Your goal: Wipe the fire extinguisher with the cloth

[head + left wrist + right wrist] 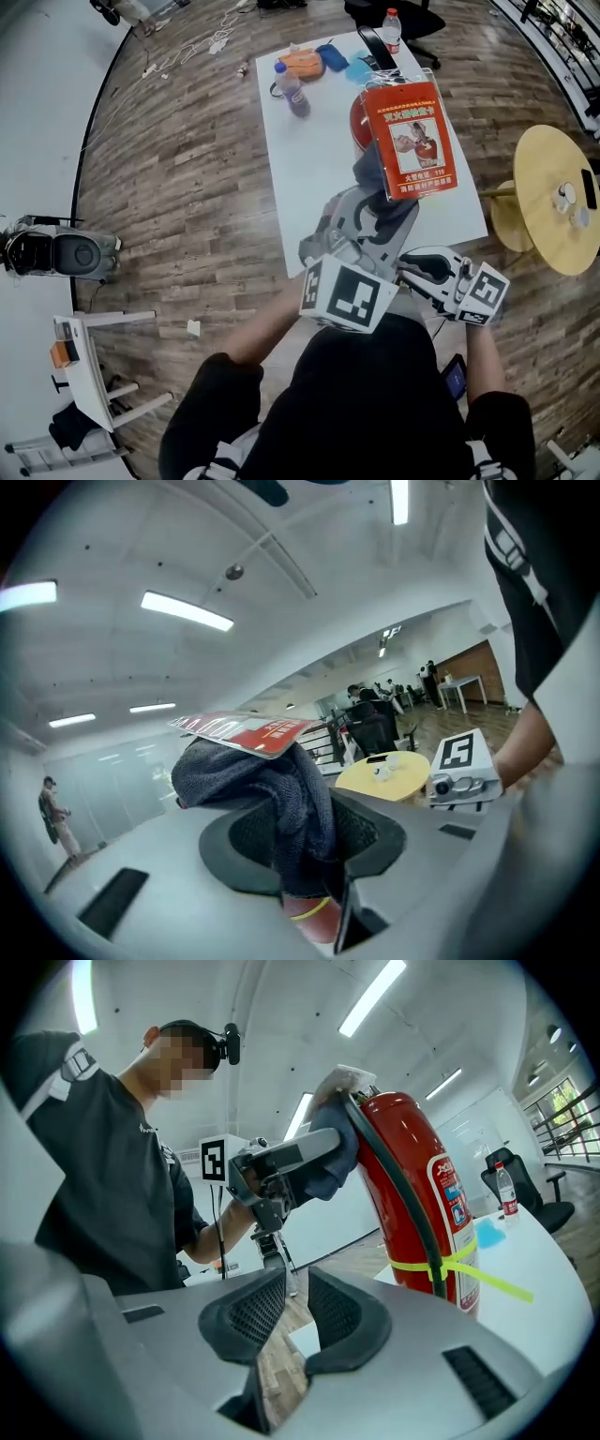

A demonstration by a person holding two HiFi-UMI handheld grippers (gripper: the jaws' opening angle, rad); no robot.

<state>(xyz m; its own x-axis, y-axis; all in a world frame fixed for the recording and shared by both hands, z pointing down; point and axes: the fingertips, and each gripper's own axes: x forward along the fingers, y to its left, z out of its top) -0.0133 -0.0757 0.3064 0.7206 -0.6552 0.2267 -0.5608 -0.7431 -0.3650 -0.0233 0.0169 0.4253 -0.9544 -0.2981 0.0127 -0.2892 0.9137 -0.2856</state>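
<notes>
Fire extinguisher (412, 1194) is standing upright on the tabletop (319, 178). Left gripper (314, 841) is clamping the cloth (262, 780) against its top, under a red card (410, 139); its body is running straight down from there. Right gripper (295, 1312) is hanging alongside, jaws slightly parted, empty.

The head view looks steeply down at the tabletop (319, 169). The gripper views face each other closely across the fire extinguisher (405, 1176)

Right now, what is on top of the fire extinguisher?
The grey cloth, clamped in the left gripper, drapes over the top of the fire extinguisher, beneath a red card. Its valve is covered.
</notes>
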